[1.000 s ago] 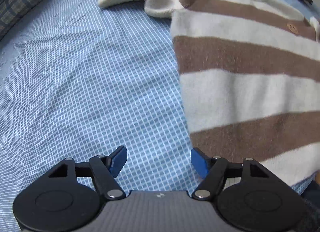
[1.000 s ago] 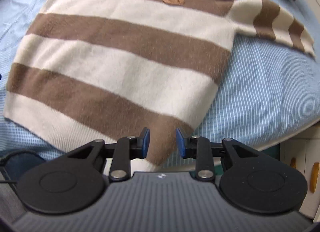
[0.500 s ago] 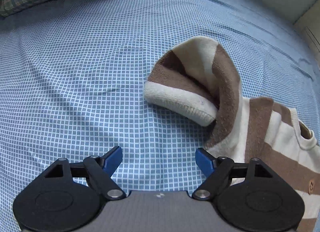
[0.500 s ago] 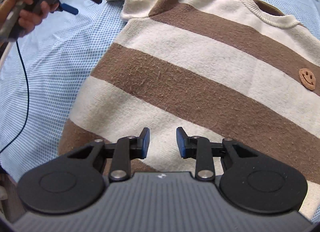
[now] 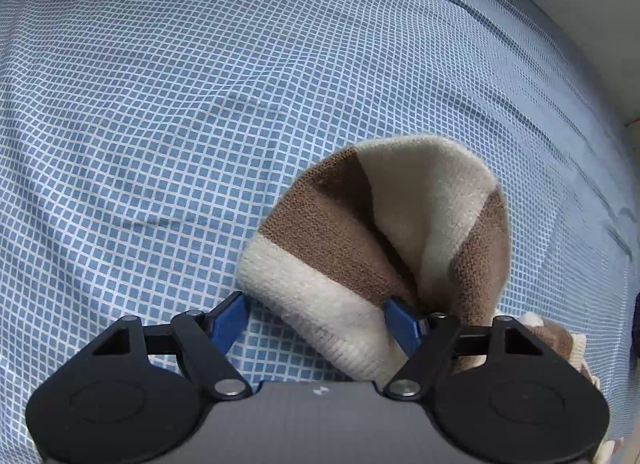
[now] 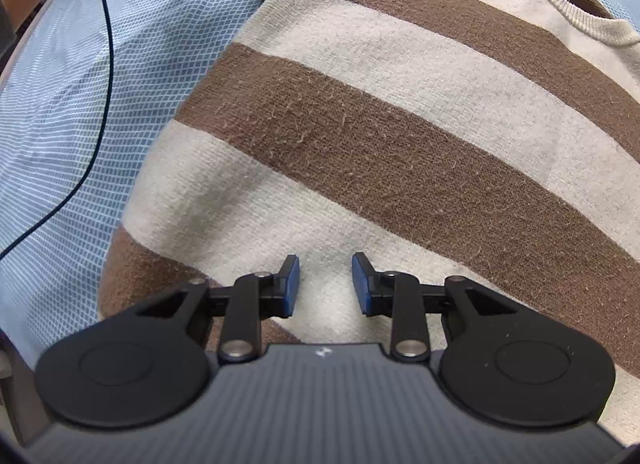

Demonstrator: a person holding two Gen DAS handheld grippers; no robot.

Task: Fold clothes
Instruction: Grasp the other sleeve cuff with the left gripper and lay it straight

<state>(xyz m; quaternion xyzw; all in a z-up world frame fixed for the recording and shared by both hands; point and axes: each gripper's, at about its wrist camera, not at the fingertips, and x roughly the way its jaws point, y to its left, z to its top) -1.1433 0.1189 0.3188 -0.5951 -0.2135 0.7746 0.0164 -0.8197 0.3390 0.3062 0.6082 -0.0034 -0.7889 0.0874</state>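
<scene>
Sleeve-folding step in hand. Sweater point(image 6: 400, 135) flat on bedsheet point(image 5: 160, 103). Left gripper point(image 5: 316, 318) wide around sleeve cuff point(image 5: 320, 304), unclosed; right gripper point(image 6: 325, 284) parted above sweater, empty. Next: pinch cuff, carry across sweater.

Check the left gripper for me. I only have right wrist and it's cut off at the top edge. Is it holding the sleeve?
Observer: Not gripped. In the left wrist view the left gripper has its jaws wide open, with the cream cuff lying between them.
Operator: Sleeve lying flat?
Observer: No. The sleeve is doubled over on itself, with the cuff end nearest the camera.
Operator: What's past it?
Observer: The blue checked sheet, lightly wrinkled.
</scene>
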